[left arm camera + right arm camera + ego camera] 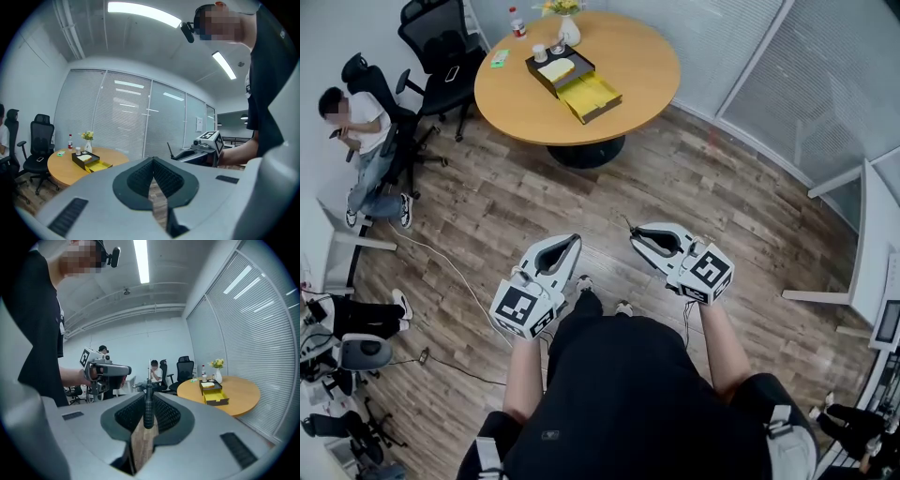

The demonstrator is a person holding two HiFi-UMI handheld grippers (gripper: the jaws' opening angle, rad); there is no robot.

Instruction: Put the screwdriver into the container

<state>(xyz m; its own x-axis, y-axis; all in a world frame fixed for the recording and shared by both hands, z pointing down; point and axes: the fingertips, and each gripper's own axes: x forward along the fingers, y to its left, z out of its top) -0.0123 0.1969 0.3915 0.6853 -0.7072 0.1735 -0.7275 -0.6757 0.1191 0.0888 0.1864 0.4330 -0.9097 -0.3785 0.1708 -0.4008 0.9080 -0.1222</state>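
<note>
My right gripper (pixel 146 401) is shut on a screwdriver (pixel 148 405) with a black ribbed handle. Its thin shaft points out past the fingertips. In the head view the right gripper (pixel 637 234) is held at waist height over the wooden floor. The left gripper (pixel 574 241) is beside it, and its jaws (pixel 153 161) are shut with nothing between them. The container (pixel 572 82) is a black box with a yellow tray pulled out. It sits on a round wooden table (pixel 628 84) well ahead of both grippers, and shows small in both gripper views (pixel 89 161) (pixel 213 393).
A vase of flowers (pixel 568 28), cups and a bottle (pixel 517 22) stand on the table behind the box. Black office chairs (pixel 441 56) and a seated person (pixel 366 141) are at the left. A cable (pixel 450 272) runs across the floor. Blinds-covered glass walls (pixel 806 84) and a white desk (pixel 872 253) are on the right.
</note>
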